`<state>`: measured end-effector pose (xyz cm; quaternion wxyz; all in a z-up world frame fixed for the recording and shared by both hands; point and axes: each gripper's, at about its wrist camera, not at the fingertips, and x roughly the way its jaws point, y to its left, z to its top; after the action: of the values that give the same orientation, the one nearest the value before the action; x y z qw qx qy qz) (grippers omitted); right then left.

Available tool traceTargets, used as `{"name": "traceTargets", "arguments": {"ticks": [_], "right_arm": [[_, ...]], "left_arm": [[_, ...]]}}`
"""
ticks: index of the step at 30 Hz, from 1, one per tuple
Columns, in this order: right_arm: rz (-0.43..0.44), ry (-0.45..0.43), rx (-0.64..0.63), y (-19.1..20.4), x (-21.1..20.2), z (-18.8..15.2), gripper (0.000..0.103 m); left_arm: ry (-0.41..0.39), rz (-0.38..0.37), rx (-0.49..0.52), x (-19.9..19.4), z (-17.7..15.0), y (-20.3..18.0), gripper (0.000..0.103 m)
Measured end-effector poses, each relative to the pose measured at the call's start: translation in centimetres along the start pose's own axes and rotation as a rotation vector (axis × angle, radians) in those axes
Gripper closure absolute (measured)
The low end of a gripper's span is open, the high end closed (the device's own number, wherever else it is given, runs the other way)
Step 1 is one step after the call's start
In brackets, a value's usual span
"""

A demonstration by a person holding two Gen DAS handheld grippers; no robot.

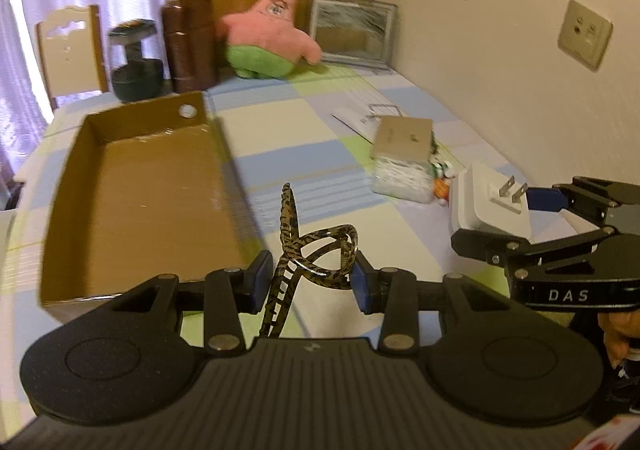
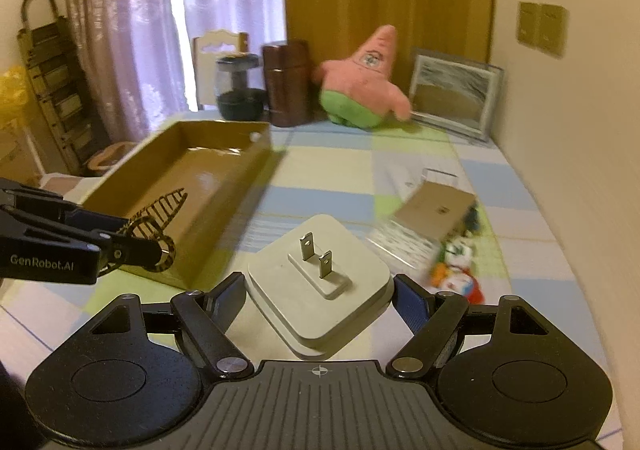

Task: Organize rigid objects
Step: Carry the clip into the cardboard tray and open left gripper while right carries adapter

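My left gripper (image 1: 312, 274) is shut on a tortoiseshell hair clip (image 1: 316, 250) and holds it above the table, just right of an open cardboard box (image 1: 136, 186). My right gripper (image 2: 320, 298) is shut on a white plug adapter (image 2: 320, 282) with its two prongs facing up. In the left wrist view the adapter (image 1: 492, 206) and the right gripper (image 1: 492, 216) show at the right. In the right wrist view the left gripper (image 2: 154, 240) holds the clip (image 2: 160, 218) over the near edge of the box (image 2: 224, 178).
A clear box with a cardboard lid (image 1: 404, 158) and small colourful items (image 1: 440, 178) lie on the checked tablecloth at right. A pink plush star (image 1: 272, 34), brown cylinders (image 1: 192, 42), a dark jar (image 1: 136, 62) and a framed picture (image 1: 352, 30) stand at the back.
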<state>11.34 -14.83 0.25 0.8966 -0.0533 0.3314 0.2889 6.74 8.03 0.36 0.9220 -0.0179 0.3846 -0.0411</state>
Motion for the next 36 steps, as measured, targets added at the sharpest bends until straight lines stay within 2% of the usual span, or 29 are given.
{"name": "traceTargets", "arguments": {"ticks": [8,15,26,36], "right_arm": [[0.105,0.006,-0.046,4.2,2.3,2.7,0.027],[0.186,0.024,-0.087,7.8,6.6,5.2,0.027],[0.225,0.07,-0.123,10.6,13.6,6.9,0.027],[0.234,0.12,-0.125,11.5,17.3,6.3,0.027]], "left_arm": [[-0.021,0.078,-0.007,-2.3,0.4,4.8,0.067],[-0.009,0.143,-0.041,-2.1,0.6,9.8,0.067],[0.012,0.178,-0.086,0.8,1.6,15.3,0.067],[0.039,0.166,-0.112,3.9,1.4,17.0,0.067]]}}
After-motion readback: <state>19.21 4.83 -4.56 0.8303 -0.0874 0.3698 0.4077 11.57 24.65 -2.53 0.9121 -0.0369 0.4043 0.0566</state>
